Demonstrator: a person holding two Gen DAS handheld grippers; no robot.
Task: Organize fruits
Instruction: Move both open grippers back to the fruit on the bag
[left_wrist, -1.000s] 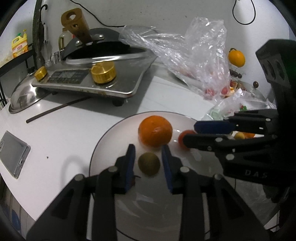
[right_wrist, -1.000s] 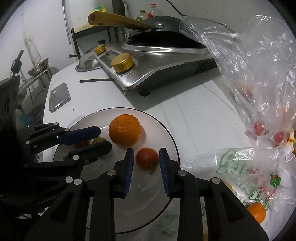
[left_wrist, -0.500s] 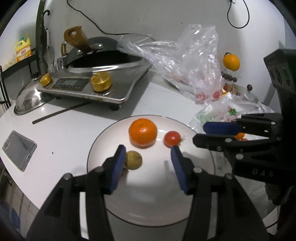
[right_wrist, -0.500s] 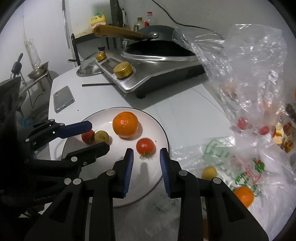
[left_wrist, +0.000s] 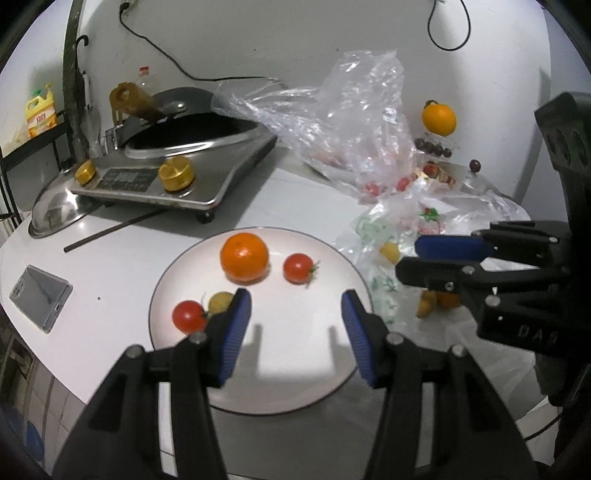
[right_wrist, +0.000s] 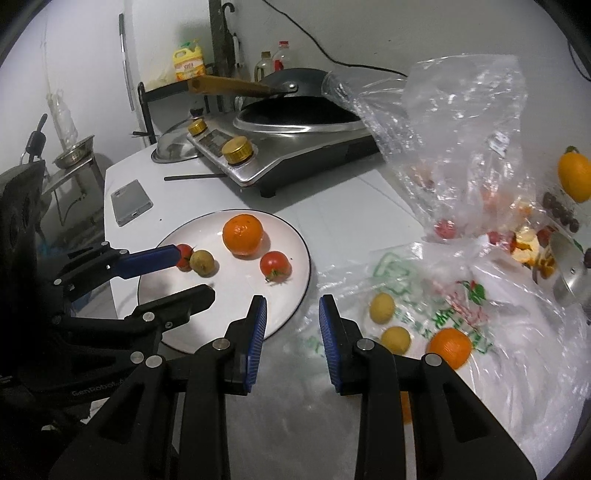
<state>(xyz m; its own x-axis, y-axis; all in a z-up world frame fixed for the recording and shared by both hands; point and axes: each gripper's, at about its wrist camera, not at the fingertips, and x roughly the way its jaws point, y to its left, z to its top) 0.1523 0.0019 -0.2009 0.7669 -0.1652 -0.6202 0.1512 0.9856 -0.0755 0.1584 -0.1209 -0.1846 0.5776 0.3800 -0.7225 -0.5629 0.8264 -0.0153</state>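
Both grippers have pulled back and up from the plate since a second ago, leaving behind the fruits they had straddled: the left gripper (left_wrist: 296, 325) has let go of the small yellow-green fruit and its jaws now stand widely spread and empty over the near half of the white plate (left_wrist: 280, 391), while the right gripper (right_wrist: 292, 326) has drawn off the plate toward the bags, its jaws parted with nothing between them, above the plate's right rim and the crumpled plastic. Nearest on the plate lie a red tomato (left_wrist: 189, 316) and, touching it on the right, the small yellow-green fruit (left_wrist: 220, 301), partly hidden behind the left gripper's blue left pad. Farther in sit an orange (left_wrist: 244, 256) and, just beside it to the right, a second tomato (left_wrist: 297, 267) with its green stem. To the right of the plate, a printed plastic bag (right_wrist: 443, 295) holds two yellow fruits (right_wrist: 382, 308) and another orange (right_wrist: 450, 347). Left of the plate a phone (left_wrist: 40, 297) lies flat on the white table (left_wrist: 122, 266), with a dark stick (left_wrist: 110, 230) beyond it. Farther back stands a steel cooktop (left_wrist: 155, 177) with gold knobs and a dark wok on it, a metal lid (left_wrist: 51, 214) beside it, and a clear crumpled bag (left_wrist: 351, 125) with small red fruits at its base. By the wall sits a yellow-orange fruit (left_wrist: 438, 118).
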